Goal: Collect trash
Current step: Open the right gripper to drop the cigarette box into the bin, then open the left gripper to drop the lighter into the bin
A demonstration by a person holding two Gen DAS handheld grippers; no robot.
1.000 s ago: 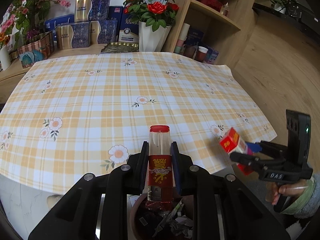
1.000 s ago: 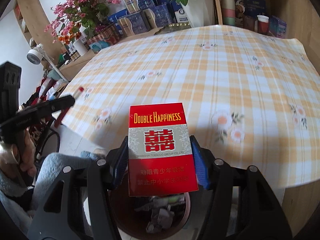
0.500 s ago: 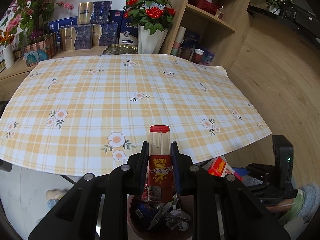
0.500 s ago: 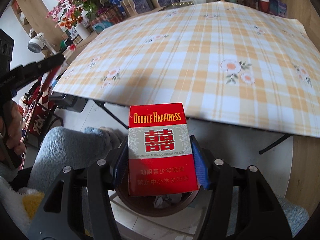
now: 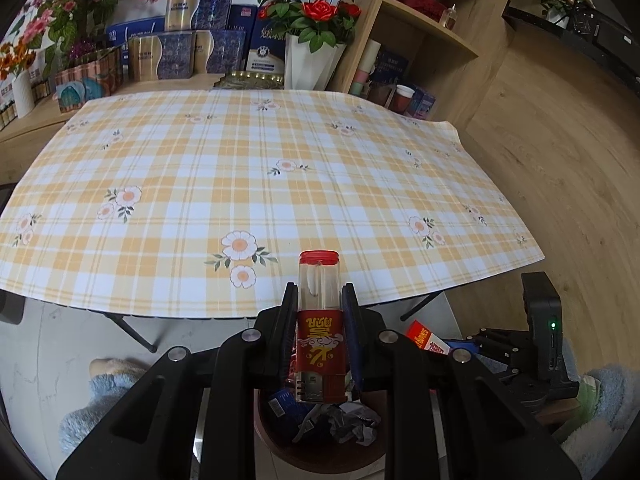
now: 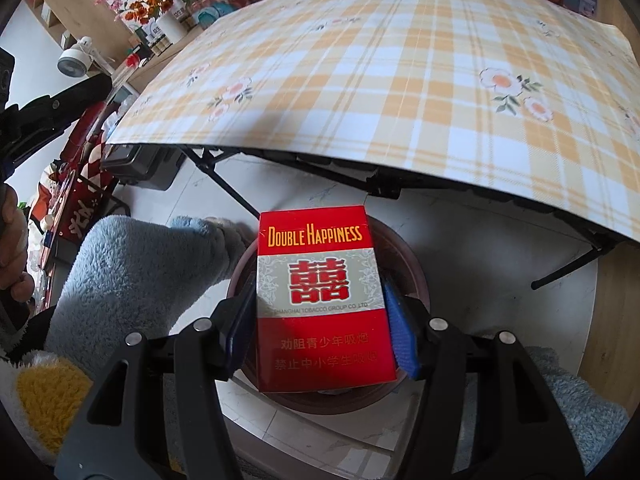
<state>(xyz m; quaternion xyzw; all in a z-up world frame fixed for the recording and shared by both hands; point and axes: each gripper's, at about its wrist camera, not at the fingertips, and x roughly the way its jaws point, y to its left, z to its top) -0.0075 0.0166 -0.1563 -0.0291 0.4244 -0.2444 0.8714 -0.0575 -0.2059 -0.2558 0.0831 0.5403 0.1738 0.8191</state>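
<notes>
Red "Double Happiness" cigarette pack [image 6: 324, 300] gripped in right tongs [image 6: 320, 320], over bin [image 6: 404, 264]

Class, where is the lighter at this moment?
In the left wrist view the lighter is clamped in the left gripper, above the bin near the table edge.

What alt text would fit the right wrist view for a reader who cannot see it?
The right gripper clamps a red Double Happiness cigarette pack directly above a round brown trash bin on the pale floor. Behind it is a table with a yellow plaid floral tablecloth; a fuzzy blue sleeve sits left.
</notes>
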